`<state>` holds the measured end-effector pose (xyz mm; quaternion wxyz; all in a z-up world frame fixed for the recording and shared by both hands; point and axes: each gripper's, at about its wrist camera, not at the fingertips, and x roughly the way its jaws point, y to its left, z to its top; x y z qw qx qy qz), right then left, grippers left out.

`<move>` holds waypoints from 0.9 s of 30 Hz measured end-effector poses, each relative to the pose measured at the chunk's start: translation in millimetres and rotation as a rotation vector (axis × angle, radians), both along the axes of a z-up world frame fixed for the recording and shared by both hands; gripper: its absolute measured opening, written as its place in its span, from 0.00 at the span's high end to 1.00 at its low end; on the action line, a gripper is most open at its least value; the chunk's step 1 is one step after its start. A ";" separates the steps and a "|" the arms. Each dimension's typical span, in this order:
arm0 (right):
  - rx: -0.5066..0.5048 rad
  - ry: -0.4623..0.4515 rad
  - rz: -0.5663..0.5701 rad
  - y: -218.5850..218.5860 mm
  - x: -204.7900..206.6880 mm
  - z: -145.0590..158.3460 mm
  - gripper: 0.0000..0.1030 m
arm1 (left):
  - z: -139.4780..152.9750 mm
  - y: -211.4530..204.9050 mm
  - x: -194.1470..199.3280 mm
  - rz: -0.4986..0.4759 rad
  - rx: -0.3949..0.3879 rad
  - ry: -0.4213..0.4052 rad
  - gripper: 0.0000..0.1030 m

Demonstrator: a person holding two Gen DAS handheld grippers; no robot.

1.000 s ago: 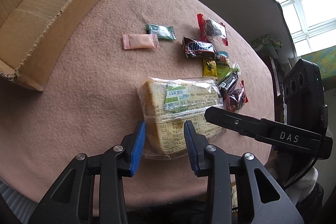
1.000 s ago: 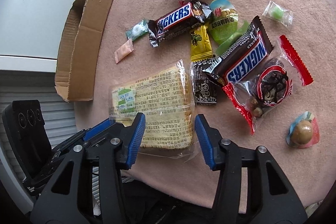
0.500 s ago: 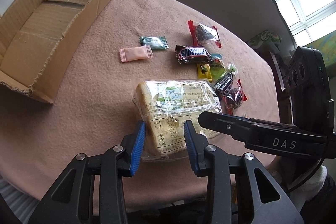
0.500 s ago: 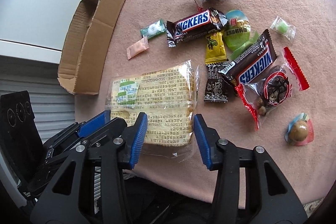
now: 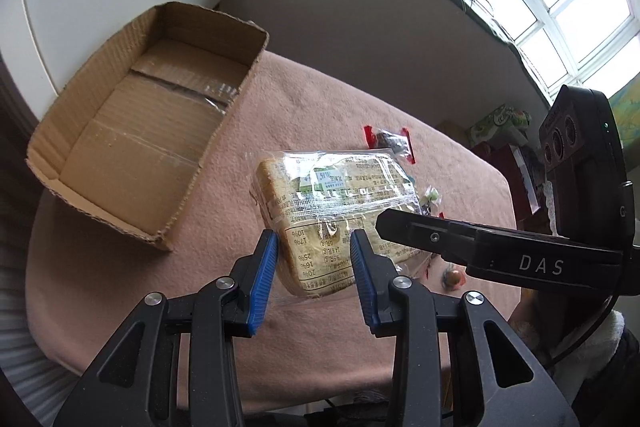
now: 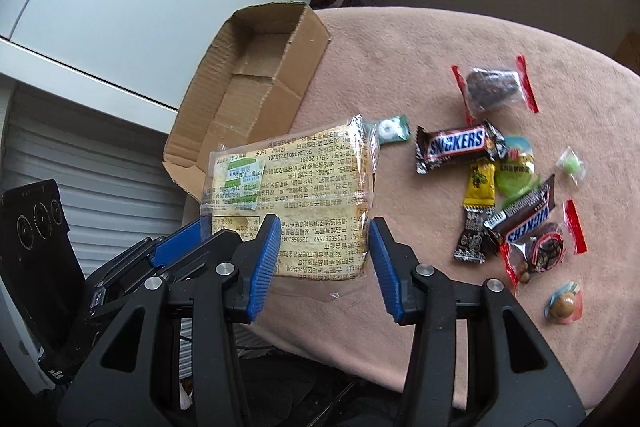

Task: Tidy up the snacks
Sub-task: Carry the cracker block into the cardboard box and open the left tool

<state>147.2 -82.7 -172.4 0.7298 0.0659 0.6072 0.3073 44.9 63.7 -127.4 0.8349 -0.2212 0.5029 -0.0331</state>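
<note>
I held the bread pack (image 5: 332, 203) in the air above the pink cloth (image 5: 120, 287), beside the box (image 5: 140, 147). My left gripper (image 5: 314, 269) and right gripper (image 6: 322, 261) both clamped its near end. The candies (image 6: 480, 163) lay on the cloth.

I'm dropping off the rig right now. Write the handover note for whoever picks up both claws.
Left claw: shut on one end of the bread packet.
Right claw: shut on the adjoining edge of the same packet.
Packet is held up off the pink cloth, near the cardboard box.
Done: nothing boxed; the box is empty.
Left: probably lower the bread into the box, then collect the small snacks on the cloth, including the Snickers bars and the red-edged packets.
</note>
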 end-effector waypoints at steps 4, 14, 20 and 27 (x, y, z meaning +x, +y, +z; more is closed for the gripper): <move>0.004 -0.024 0.053 29.4 6.7 9.8 0.53 | 7.7 21.2 1.7 0.048 0.005 -0.021 0.66; -0.003 -0.082 0.171 101.9 23.3 23.7 0.53 | 6.4 76.5 -2.3 0.160 0.012 -0.027 0.66; -0.018 -0.086 0.214 133.0 28.3 18.2 0.53 | 1.2 100.0 0.2 0.200 0.038 -0.016 0.66; -0.026 -0.084 0.248 160.8 31.6 9.1 0.53 | -6.9 117.3 1.2 0.233 0.069 0.008 0.66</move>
